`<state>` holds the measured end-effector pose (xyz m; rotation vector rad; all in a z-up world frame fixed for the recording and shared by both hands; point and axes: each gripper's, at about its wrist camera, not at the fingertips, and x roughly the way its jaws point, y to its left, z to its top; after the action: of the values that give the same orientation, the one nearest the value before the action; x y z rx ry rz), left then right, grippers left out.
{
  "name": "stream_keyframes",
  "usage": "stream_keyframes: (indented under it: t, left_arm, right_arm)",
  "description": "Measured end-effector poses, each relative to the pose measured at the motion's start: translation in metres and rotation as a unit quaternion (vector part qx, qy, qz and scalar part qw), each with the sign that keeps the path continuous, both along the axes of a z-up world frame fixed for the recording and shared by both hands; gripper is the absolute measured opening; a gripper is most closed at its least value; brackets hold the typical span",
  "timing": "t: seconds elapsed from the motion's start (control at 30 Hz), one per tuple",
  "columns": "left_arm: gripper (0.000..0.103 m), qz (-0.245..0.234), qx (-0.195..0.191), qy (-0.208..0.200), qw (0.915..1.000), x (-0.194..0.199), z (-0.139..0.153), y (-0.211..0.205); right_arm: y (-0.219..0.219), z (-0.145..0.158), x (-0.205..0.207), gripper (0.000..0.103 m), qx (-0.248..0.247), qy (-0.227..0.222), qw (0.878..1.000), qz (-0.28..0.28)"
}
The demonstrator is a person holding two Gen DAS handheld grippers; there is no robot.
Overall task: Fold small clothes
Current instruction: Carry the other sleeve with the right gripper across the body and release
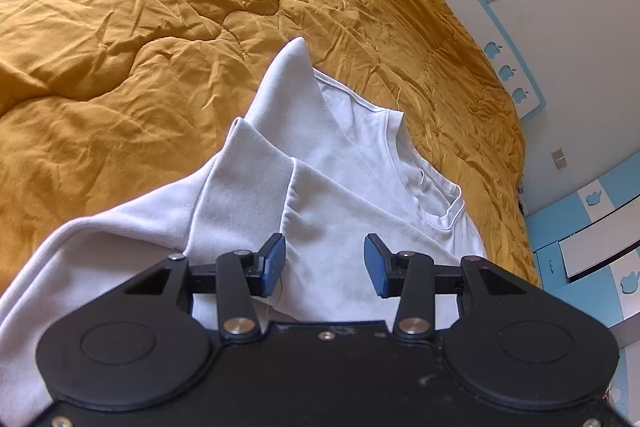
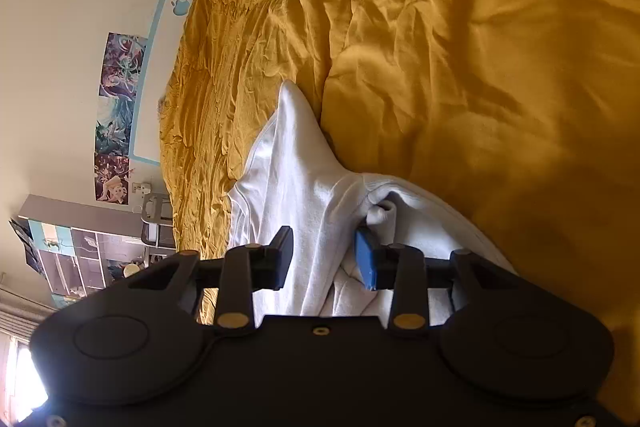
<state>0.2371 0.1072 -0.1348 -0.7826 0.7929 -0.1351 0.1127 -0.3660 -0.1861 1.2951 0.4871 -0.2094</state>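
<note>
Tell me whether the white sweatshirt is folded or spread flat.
Partly folded, not flat: the white sweatshirt has a sleeve doubled over its body, and one corner peaks up off the mustard duvet.

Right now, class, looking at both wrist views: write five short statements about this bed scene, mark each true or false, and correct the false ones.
1. The white garment lies on a mustard-yellow quilt. True.
2. The garment is already folded into a neat flat square. False: it is bunched, with a sleeve lying across the body and one part standing up in a peak.
3. The left gripper has a gap between its blue pads. True.
4. The posters show on the wall beside the bed. True.
5. The right gripper hovers over bare quilt, away from the garment. False: white cloth lies between its pads.
</note>
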Motion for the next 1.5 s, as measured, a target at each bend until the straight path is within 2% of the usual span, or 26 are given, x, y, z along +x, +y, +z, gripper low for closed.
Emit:
stream_keyframes:
  t: [0.13, 0.17, 0.2, 0.33, 0.5, 0.57, 0.63, 0.7, 0.77, 0.83, 0.93, 1.0, 1.13, 1.2, 1.23, 1.33, 1.4, 1.5]
  left_arm:
    - [0.044, 0.003, 0.004, 0.0, 1.0, 0.006, -0.002, -0.002]
    - [0.044, 0.003, 0.004, 0.0, 1.0, 0.008, -0.001, -0.003]
    - [0.044, 0.003, 0.002, -0.002, 1.0, 0.009, -0.001, -0.004]
    - [0.044, -0.005, 0.007, -0.002, 1.0, 0.016, -0.004, -0.008]
    - [0.044, -0.008, -0.002, 0.001, 1.0, 0.02, -0.008, -0.009]
    - [0.044, -0.013, -0.011, 0.005, 0.9998, 0.019, -0.004, -0.006]
    - [0.044, -0.017, -0.021, -0.009, 0.9996, 0.015, 0.002, -0.002]
    - [0.045, -0.013, -0.006, -0.02, 0.9997, 0.012, 0.006, 0.001]
    - [0.045, 0.001, 0.009, -0.011, 0.9999, 0.014, -0.001, 0.005]
    - [0.045, 0.006, -0.003, 0.007, 1.0, 0.019, -0.015, 0.012]
    - [0.046, 0.003, -0.016, 0.003, 0.9999, 0.017, -0.02, 0.018]
    - [0.046, -0.001, -0.011, 0.0, 0.9999, 0.014, -0.012, 0.018]
    - [0.046, -0.02, -0.021, -0.023, 0.9993, 0.001, 0.007, 0.011]
    - [0.046, -0.037, -0.005, -0.038, 0.9986, -0.007, 0.017, 0.0]
    - [0.046, -0.045, 0.001, -0.044, 0.998, -0.01, 0.02, -0.004]
    - [0.047, -0.07, 0.005, -0.042, 0.9966, -0.014, 0.02, -0.023]
    - [0.047, -0.076, 0.014, -0.031, 0.9965, -0.014, 0.015, -0.032]
    - [0.047, -0.074, 0.035, -0.015, 0.9966, -0.014, 0.007, -0.038]
  right_arm:
    - [0.002, 0.001, 0.006, 0.035, -0.005, 0.003, 1.0, -0.022]
    - [0.003, 0.003, 0.007, 0.025, -0.011, 0.006, 1.0, -0.027]
    - [0.001, 0.006, 0.008, 0.007, -0.018, 0.007, 0.999, -0.034]
    - [0.001, 0.02, -0.006, 0.006, -0.045, -0.021, 0.997, -0.062]
    - [-0.008, -0.001, -0.016, 0.004, -0.009, 0.015, 0.994, -0.112]
    - [-0.006, -0.004, -0.016, 0.004, -0.016, 0.014, 0.993, -0.118]
    - [-0.005, 0.001, -0.018, 0.004, -0.013, 0.004, 0.992, -0.125]
    - [-0.007, 0.007, -0.021, 0.004, 0.0, -0.01, 0.991, -0.136]
    - [-0.009, 0.006, -0.023, 0.004, 0.003, -0.006, 0.989, -0.146]
    - [-0.009, -0.002, -0.021, 0.004, -0.001, 0.016, 0.989, -0.146]
    - [-0.009, -0.006, -0.024, 0.004, 0.001, 0.017, 0.99, -0.141]
    - [-0.01, -0.001, -0.025, 0.01, 0.003, 0.009, 0.992, -0.125]
    - [-0.011, 0.023, -0.037, 0.01, -0.022, 0.017, 0.994, -0.107]
    - [-0.009, 0.037, -0.036, 0.01, -0.048, 0.003, 0.996, -0.079]
    - [-0.006, 0.044, -0.03, 0.012, -0.067, -0.01, 0.996, -0.054]
    - [0.012, 0.055, -0.002, 0.027, -0.109, -0.036, 0.993, 0.033]
    - [0.029, 0.055, 0.019, 0.028, -0.108, -0.055, 0.988, 0.094]
    - [0.06, 0.047, 0.046, 0.028, -0.114, -0.045, 0.978, 0.168]
